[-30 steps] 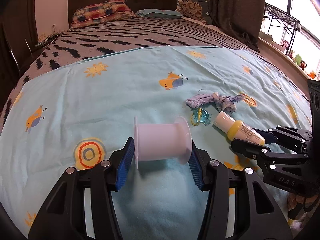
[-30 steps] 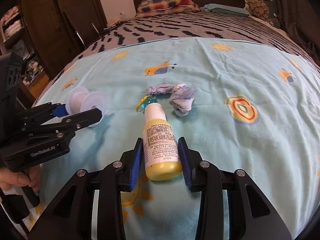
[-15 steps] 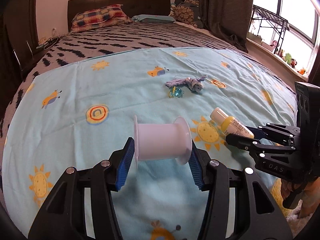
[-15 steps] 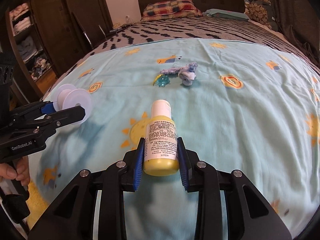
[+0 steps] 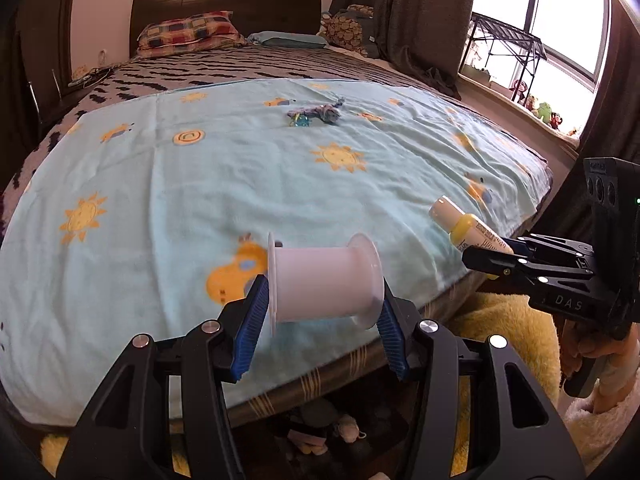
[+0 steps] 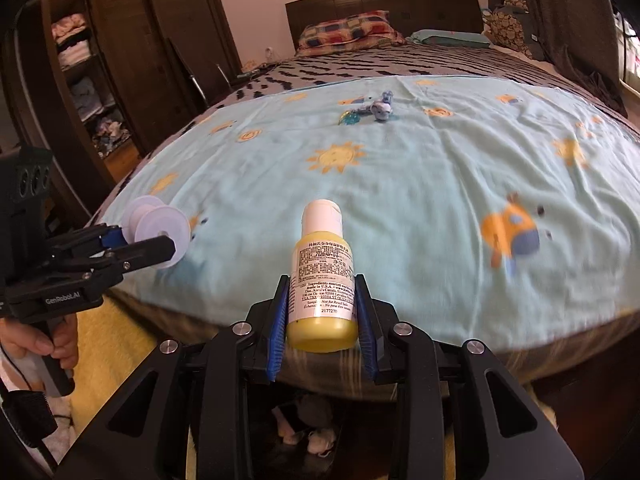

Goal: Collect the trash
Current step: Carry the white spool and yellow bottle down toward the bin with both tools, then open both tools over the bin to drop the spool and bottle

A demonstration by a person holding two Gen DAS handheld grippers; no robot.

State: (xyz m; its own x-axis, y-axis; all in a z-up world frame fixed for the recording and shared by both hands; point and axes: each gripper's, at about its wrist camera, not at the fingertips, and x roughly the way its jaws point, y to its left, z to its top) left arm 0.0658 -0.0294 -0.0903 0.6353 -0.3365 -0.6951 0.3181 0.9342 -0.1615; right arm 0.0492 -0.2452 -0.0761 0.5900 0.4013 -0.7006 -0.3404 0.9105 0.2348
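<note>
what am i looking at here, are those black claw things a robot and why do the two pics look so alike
No robot: a person holds a pair of handheld tongs in each hand, with a fisheye camera on each looking along its fingers. That gives two pictures of one bed. The left tongs grip an empty white spool. The right tongs grip a small yellow bottle with a white cap. On the light blue sun-print blanket lie a crumpled bluish rag and a small teal plastic piece.

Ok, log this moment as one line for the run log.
left gripper: shut on empty spool | right gripper: shut on yellow bottle | both held over bed edge | left on blanket: cloth scrap, teal piece
</note>
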